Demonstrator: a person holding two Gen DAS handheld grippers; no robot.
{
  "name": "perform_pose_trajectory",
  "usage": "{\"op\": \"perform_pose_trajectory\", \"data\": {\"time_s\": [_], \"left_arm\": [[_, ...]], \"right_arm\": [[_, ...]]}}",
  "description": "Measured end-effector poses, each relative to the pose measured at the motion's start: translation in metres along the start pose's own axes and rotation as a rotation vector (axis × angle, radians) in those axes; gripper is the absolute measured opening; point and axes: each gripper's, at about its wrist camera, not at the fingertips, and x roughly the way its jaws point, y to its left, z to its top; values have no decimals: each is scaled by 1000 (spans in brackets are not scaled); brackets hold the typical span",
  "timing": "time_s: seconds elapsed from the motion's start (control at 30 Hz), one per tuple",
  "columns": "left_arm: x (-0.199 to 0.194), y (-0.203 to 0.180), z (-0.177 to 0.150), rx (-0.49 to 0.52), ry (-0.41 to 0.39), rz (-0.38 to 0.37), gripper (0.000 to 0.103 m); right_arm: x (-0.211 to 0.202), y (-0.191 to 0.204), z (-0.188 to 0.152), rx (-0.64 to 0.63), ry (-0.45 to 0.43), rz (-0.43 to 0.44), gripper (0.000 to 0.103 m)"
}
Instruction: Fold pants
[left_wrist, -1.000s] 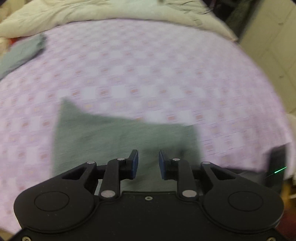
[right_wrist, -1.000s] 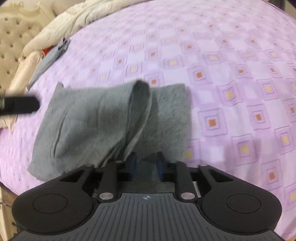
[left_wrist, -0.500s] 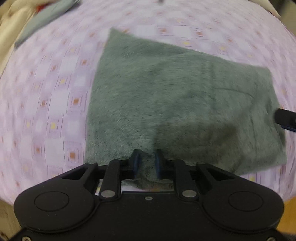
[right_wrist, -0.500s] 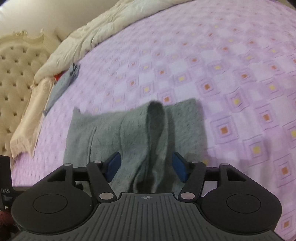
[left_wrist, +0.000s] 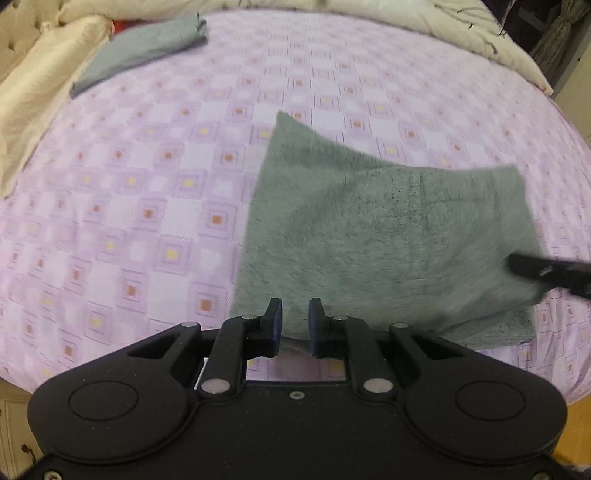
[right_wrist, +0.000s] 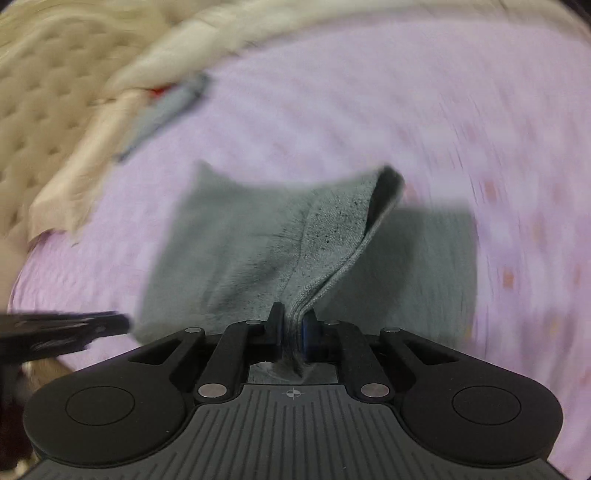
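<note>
The grey pants (left_wrist: 388, 240) lie folded on the purple patterned bedsheet (left_wrist: 147, 206). My left gripper (left_wrist: 295, 325) sits at their near left edge. Its jaws are opening, with a gap between the pads; the cloth's edge lies in that gap, not pinched. In the right wrist view my right gripper (right_wrist: 293, 325) is closing on a raised ridge of the pants (right_wrist: 332, 236), and the pads press on the cloth. That ridge stands up off the flat layer. Each gripper shows in the other's view as a dark bar at the pants' side edge, the right gripper (left_wrist: 546, 273) and the left gripper (right_wrist: 66, 328).
A second folded grey garment (left_wrist: 140, 48) lies at the far left of the bed, next to a cream duvet (left_wrist: 37, 110). A tufted cream headboard (right_wrist: 40, 85) stands beyond. The bed's front edge runs just below my grippers, with wooden floor (left_wrist: 576, 424) at the lower right.
My left gripper slid left along the pants' near edge and its jaws parted slightly. My right gripper's jaws went from wide apart to pinched on the raised fold, lifting it.
</note>
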Motion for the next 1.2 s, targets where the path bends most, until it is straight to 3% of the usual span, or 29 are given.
{"op": "perform_pose_trajectory", "data": {"time_s": [0.1, 0.23, 0.27, 0.33, 0.43, 0.6, 0.7, 0.77, 0.93, 1.1, 1.17, 1.2], "left_arm": [[-3, 2, 0, -7, -11, -8, 20], [10, 2, 6, -26, 28, -27, 21], [10, -1, 9, -23, 24, -32, 21], [11, -9, 17, -1, -4, -38, 21], [14, -32, 31, 57, -33, -57, 21], [53, -56, 58, 67, -5, -91, 31], [90, -55, 65, 17, 86, -63, 31], [110, -53, 64, 4, 144, -50, 31], [99, -59, 58, 66, 118, -36, 30], [82, -51, 27, 94, 96, -30, 31], [74, -50, 16, 116, 104, -35, 31], [71, -49, 11, 131, 116, -38, 31]], "right_arm": [[-7, -19, -6, 56, 19, -74, 10], [20, -56, -25, 130, 136, -257, 24], [10, -59, -25, 158, 100, -246, 29], [-14, -52, -22, 157, -28, -234, 31], [-23, -34, -8, 32, -107, -203, 31], [21, -19, 18, -114, -68, -193, 31], [60, -30, 23, -107, 27, -275, 34], [78, -39, 22, -86, 79, -316, 61], [65, -43, 14, -68, 60, -279, 62], [45, -59, -10, 46, 64, -235, 71], [41, -66, -19, 77, 81, -235, 81], [41, -71, -22, 111, 91, -228, 82]]}}
